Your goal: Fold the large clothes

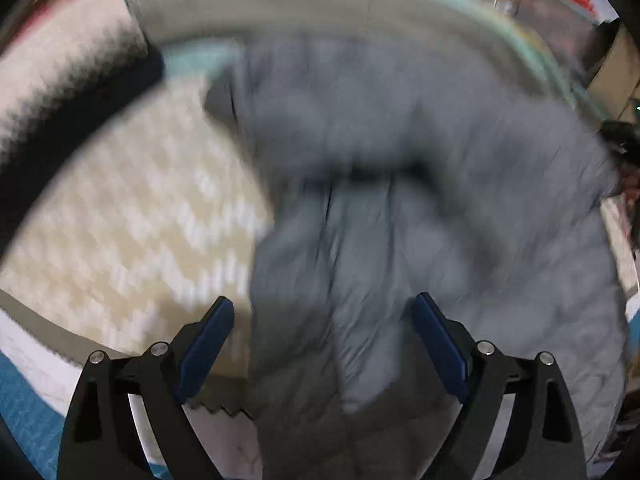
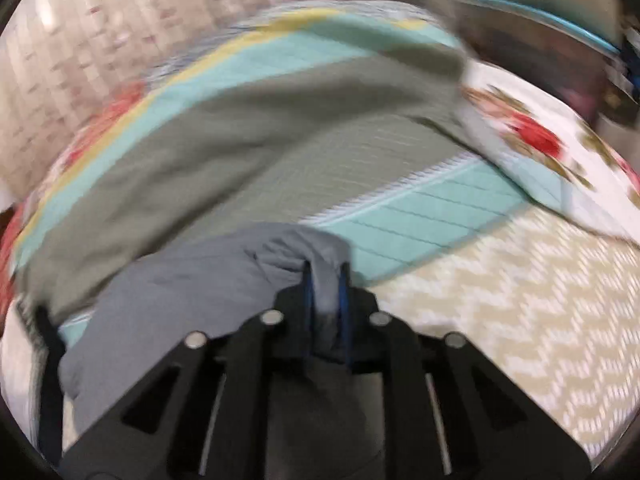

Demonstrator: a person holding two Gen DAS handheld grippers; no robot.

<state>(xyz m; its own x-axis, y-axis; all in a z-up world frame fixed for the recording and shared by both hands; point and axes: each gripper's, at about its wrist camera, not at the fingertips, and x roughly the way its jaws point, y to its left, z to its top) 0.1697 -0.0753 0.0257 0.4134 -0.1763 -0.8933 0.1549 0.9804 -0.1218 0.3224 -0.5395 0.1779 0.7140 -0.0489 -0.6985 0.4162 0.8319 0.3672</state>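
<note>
Light: we see soft, even indoor light, no glare.
Blur: we find both views smeared by motion.
Edges: fisheye bends them, corners black.
Shadows: faint.

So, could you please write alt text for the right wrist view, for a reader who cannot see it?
The right gripper is pinched shut on a fold of a grey padded garment, which trails off to its left. Beneath lies a quilt with teal, olive and beige zigzag panels; the picture is motion-blurred.
</note>
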